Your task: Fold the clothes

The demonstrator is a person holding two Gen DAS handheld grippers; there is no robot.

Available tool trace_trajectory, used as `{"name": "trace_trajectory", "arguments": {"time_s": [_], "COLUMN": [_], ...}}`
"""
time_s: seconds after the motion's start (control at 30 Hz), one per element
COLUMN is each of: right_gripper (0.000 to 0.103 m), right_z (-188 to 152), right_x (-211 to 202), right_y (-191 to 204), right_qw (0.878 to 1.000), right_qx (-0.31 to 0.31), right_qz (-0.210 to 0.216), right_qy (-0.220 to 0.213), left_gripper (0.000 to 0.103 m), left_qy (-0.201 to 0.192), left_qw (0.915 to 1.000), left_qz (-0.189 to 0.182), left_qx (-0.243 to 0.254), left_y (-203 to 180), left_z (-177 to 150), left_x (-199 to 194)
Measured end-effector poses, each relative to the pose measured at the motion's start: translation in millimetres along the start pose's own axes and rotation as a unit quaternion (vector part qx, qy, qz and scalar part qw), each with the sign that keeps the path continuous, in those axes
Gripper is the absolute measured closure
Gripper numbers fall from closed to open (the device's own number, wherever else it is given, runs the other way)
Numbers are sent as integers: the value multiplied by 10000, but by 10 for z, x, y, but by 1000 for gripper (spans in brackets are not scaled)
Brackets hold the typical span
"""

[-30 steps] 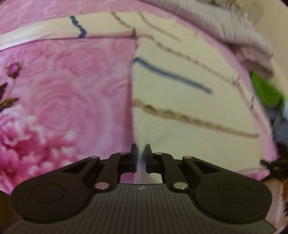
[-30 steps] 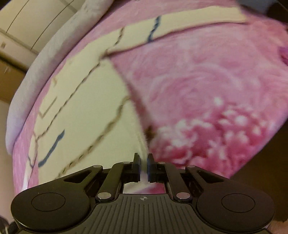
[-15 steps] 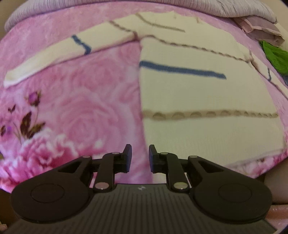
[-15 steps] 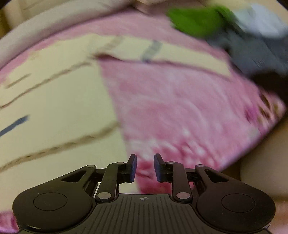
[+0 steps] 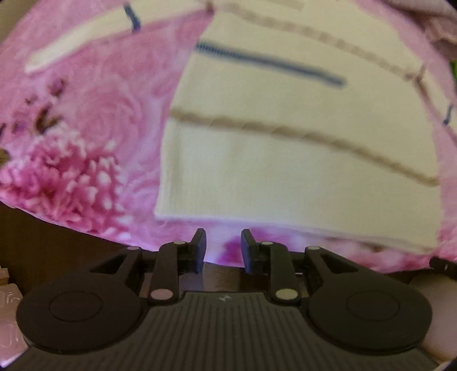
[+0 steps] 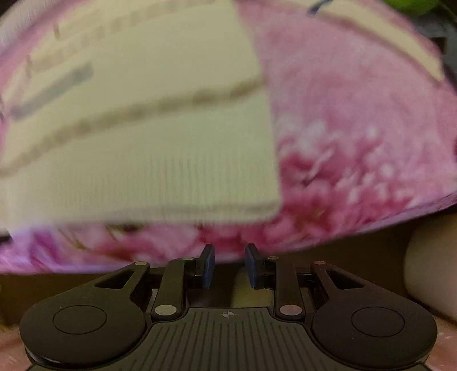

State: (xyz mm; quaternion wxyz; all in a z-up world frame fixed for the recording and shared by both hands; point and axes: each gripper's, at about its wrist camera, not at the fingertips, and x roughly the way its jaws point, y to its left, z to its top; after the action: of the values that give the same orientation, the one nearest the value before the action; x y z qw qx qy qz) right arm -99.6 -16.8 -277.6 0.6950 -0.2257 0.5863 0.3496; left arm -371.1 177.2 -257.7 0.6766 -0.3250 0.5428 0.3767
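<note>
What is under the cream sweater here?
The cream sweater lies flat on a pink floral blanket, which shows on all sides of it. Whatever is beneath the blanket is covered.

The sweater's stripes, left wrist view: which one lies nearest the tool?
The tan stripe, lowest across the cream sweater; the blue stripe sits farther up.

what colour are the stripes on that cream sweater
Navy blue and tan stripes on the cream sweater, clearest in the left wrist view.

We see the cream sweater [image 6: 148, 137] smeared by motion blur in the right wrist view, its stripes mere streaks, its left part cut by the frame. A green scrap [image 6: 411, 3] at the top edge is too cropped to identify.
</note>
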Motion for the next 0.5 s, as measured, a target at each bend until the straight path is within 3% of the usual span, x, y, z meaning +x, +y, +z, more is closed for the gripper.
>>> {"name": "trace_trajectory", "arguments": {"time_s": [0.07, 0.1, 0.17, 0.3, 0.5], "right_gripper": [72, 64, 56, 52, 50], "right_z": [153, 238, 386, 524, 293], "right_x": [-276, -431, -744, -1264, -1542], "right_y": [10, 30, 64, 98, 97], "right_qw": [9991, 9979, 9949, 9905, 9862], "right_qx": [-294, -483, -760, -957, -1382], "right_qz": [-105, -86, 116, 530, 618], "right_qy": [-289, -433, -647, -831, -664], "left_gripper": [79, 77, 72, 69, 67], "left_qy": [-237, -337, -555, -940, -1123], "left_qw": [9997, 9994, 9984, 9955, 9926], "left_qz": [14, 12, 14, 106, 341], "left_qx": [-81, -93, -51, 86, 320], "left_y": [-160, -234, -401, -718, -1066], "left_z": [-4, 8, 28, 35, -141], "left_x": [-346, -490, -765, -1231, -1576]}}
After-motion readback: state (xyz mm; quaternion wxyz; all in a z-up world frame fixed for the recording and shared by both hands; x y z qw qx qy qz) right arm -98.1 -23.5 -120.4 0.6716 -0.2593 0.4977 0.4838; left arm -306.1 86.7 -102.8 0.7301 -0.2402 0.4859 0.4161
